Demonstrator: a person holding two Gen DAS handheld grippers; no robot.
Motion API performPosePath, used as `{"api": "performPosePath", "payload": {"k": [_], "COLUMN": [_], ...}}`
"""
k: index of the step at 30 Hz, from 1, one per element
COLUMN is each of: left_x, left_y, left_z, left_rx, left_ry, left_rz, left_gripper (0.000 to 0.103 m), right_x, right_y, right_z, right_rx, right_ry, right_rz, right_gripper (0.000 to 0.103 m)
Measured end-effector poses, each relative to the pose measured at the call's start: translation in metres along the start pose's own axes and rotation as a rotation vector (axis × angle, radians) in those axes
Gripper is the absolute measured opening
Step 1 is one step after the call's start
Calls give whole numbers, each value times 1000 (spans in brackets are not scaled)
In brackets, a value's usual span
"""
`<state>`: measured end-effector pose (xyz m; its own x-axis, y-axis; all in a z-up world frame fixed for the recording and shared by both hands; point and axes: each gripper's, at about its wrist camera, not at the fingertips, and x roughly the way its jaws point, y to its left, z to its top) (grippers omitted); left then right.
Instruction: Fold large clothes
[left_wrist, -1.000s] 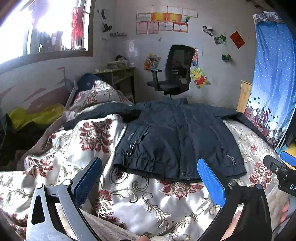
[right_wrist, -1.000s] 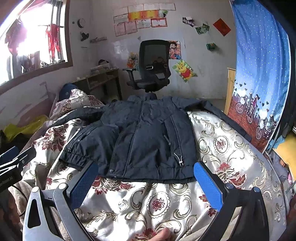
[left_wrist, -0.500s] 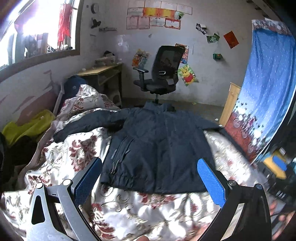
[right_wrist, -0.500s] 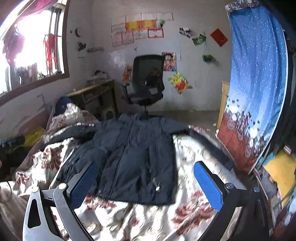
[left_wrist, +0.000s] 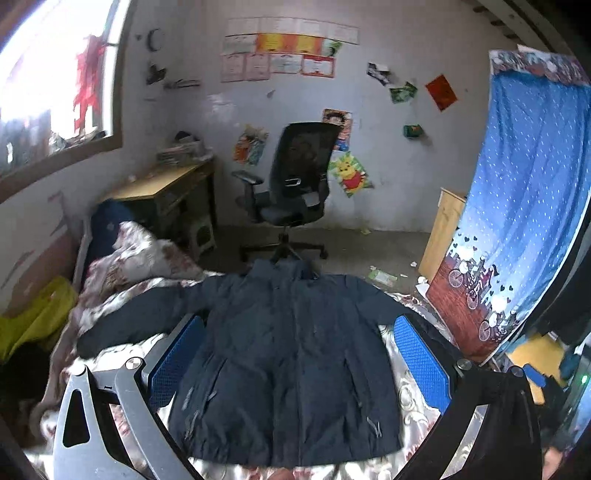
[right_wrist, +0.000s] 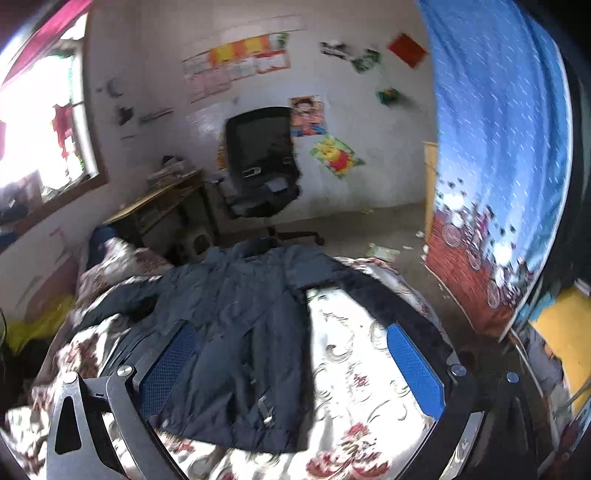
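A dark navy jacket (left_wrist: 291, 354) lies spread flat, front up, on a bed with a floral quilt (left_wrist: 122, 258); its collar points toward the far chair and both sleeves stretch outward. My left gripper (left_wrist: 299, 358) hovers open above the jacket's body, nothing between its blue pads. In the right wrist view the same jacket (right_wrist: 236, 325) lies left of centre, its right sleeve (right_wrist: 373, 295) running toward the bed's right edge. My right gripper (right_wrist: 291, 365) is open above the jacket's right side and the quilt (right_wrist: 351, 362), holding nothing.
A black office chair (left_wrist: 295, 184) stands on the floor beyond the bed, beside a wooden desk (left_wrist: 162, 188). A blue curtain (left_wrist: 517, 206) hangs on the right. A yellow-green item (left_wrist: 33, 317) lies at the bed's left. Litter (left_wrist: 382, 275) dots the floor.
Both grippers have risen and pulled back, tilting down, so the whole jacket now shows from higher up. The jacket itself has not moved; both grippers stay open.
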<state>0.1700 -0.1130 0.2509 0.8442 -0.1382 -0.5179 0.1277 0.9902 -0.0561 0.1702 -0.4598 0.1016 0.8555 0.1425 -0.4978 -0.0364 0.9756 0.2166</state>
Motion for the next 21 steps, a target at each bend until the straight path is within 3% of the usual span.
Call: {"api": "performPosePath", "payload": {"k": [4, 7, 14, 17, 21], "left_x": [71, 135, 286, 348, 403], "left_y": [-14, -20, -16, -10, -18], "left_z": [-9, -20, -45, -59, -69], "left_rx": [15, 30, 111, 124, 174], "left_ry": [9, 46, 131, 213, 228], "left_rz": [-35, -75, -158, -193, -219], "left_gripper": [101, 101, 101, 101, 101], "right_x": [38, 78, 163, 199, 228], "right_y": [-38, -64, -102, -108, -121], "right_z": [5, -3, -39, -48, -54], "right_rx": [81, 167, 502, 582, 737], "right_ry": [5, 81, 198, 188, 115], "right_rz": [-76, -107, -29, -54, -100], "right_gripper": [103, 103, 103, 103, 103]}}
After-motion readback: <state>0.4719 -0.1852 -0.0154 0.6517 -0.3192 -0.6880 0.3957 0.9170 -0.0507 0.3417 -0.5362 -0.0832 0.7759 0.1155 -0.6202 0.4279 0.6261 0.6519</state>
